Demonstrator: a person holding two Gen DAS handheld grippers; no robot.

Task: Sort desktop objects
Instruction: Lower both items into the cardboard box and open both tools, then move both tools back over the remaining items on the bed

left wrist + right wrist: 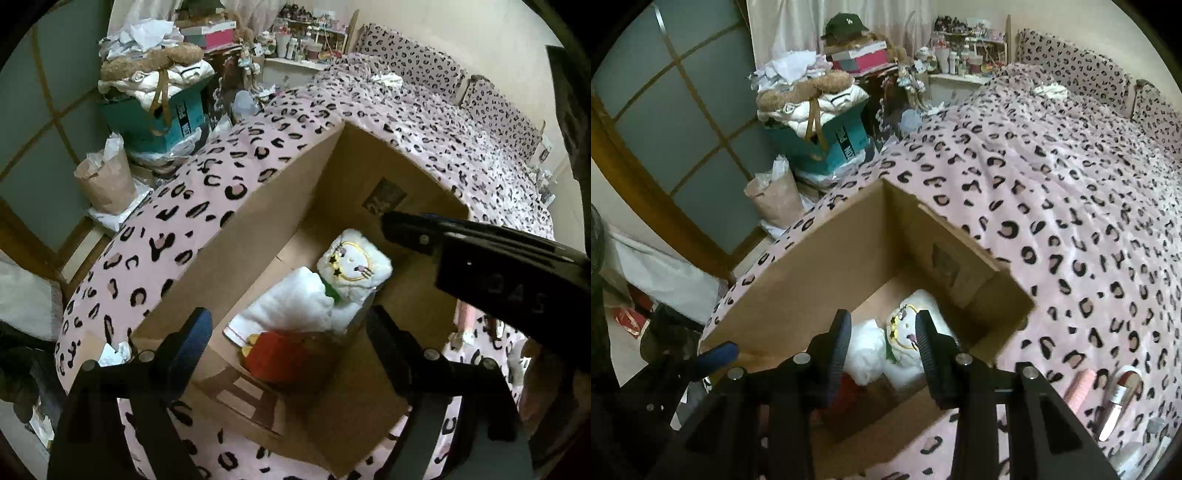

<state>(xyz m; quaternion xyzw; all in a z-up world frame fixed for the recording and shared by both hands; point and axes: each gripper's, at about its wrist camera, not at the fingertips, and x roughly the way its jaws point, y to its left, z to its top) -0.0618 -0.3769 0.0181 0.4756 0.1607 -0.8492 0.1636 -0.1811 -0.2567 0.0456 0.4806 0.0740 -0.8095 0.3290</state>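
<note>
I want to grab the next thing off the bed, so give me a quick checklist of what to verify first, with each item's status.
1. Left gripper empty, jaws wide over the cardboard box: ok.
2. Right gripper empty, jaws partly apart with nothing pressed between the pads: ok.
3. White cat plush lying inside the box, released: ok.
4. Red item in the box beside the plush, fully settled: cannot tell, partly hidden.
5. Next pieces in view on the leopard-print blanket: pink item and red-and-white tube lie right of the box: ok.
6. Room left in the box: ok, bare floor shows by the far wall.
</note>
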